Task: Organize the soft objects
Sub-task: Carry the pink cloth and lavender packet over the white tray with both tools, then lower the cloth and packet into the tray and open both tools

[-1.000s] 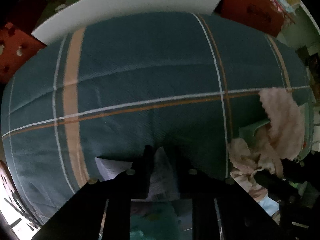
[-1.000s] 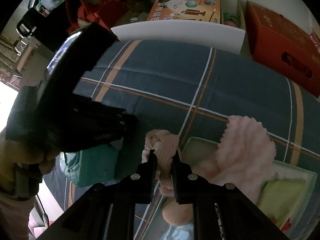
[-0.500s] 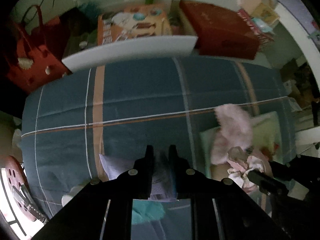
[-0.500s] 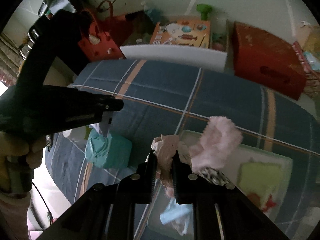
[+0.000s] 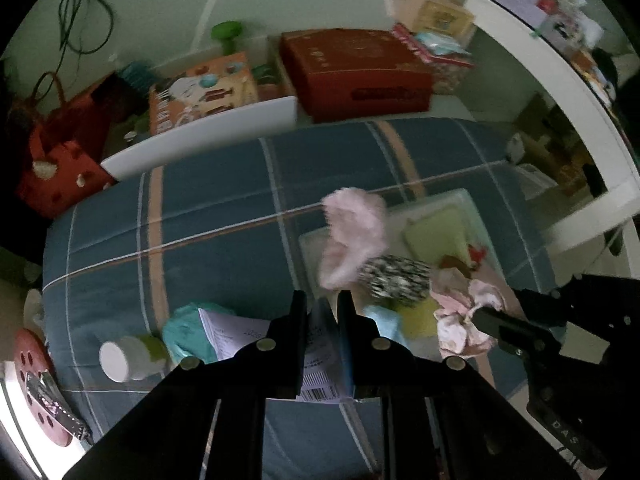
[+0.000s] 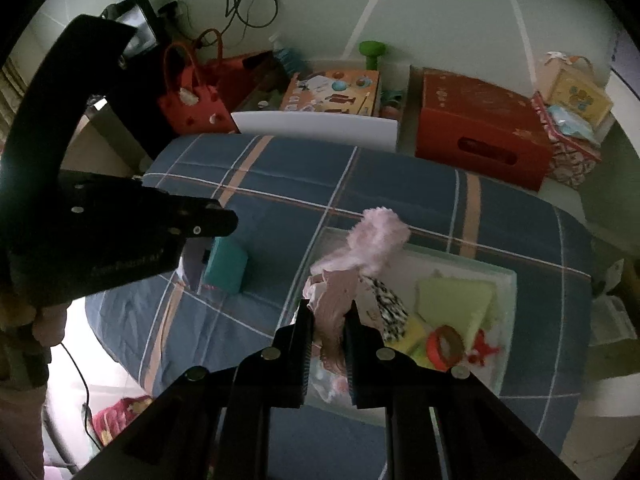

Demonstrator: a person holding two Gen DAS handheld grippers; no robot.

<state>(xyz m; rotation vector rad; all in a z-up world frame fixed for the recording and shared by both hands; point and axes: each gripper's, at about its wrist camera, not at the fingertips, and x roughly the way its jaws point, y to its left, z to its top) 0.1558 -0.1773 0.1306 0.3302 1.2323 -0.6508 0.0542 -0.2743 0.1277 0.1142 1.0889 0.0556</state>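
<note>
Both tools now ride higher than a second ago: our left tool (image 5: 322, 312) stays pinched on a white printed sheet (image 5: 320, 360) lifted off the bed (image 5: 200, 208), near the teal bundle (image 5: 188, 332). Rightward, our right tool (image 6: 329, 320) stays clamped on pink cloth (image 6: 336, 292), raised above the tray (image 6: 504, 280), so neither is sorted yet.

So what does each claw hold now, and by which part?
Left claw: white printed paper, near its edge. Right claw: pink cloth, by a bunched fold.
</note>
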